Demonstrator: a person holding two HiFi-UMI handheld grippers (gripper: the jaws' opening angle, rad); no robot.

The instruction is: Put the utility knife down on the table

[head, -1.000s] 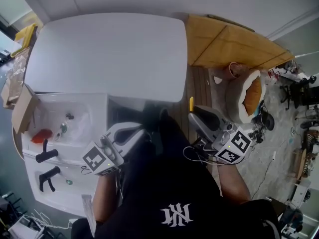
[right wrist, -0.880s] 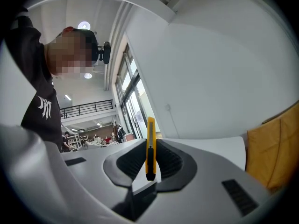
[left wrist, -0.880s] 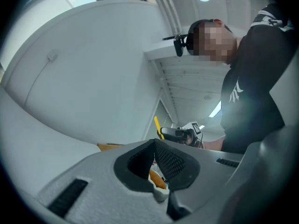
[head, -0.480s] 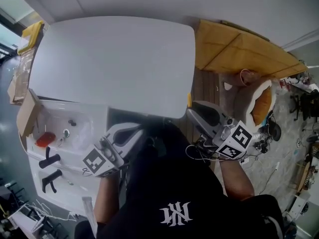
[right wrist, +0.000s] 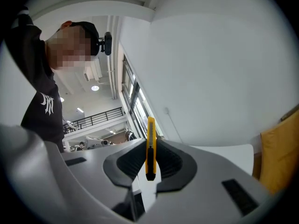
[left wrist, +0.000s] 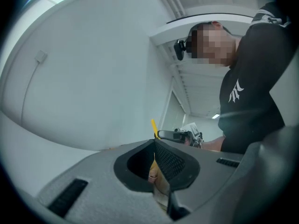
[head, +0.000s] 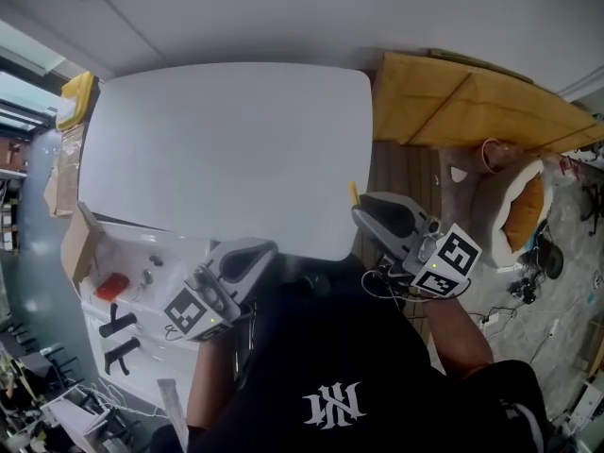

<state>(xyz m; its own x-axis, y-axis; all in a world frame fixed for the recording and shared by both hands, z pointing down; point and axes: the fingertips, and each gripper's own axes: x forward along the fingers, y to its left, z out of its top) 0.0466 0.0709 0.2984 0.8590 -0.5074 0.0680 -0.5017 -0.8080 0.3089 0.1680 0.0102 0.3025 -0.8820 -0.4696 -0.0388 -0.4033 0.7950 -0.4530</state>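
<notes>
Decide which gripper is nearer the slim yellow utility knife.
Right. The right gripper is shut on the slim yellow utility knife; the left gripper sits apart from it, across the person's body.

The place reads as a workshop or lab set up in a large industrial hall, not a home. A bare white table (head: pixel 226 149) stands against a plain wall. Flattened cardboard sheets (head: pixel 472 102) lean to its right over a wooden plank floor (head: pixel 401 173). Loose cables (head: pixel 517 293) and other clutter lie on the grey floor at the far right. To the near left is a white unit (head: pixel 175 243) with black handles (head: pixel 118 324), and an open cardboard box (head: pixel 77 243) beside it. The right gripper view shows a high ceiling with ceiling lights (right wrist: pixel 95 87), tall windows (right wrist: pixel 133 97) and a railed upper gallery (right wrist: pixel 93 115).
</notes>
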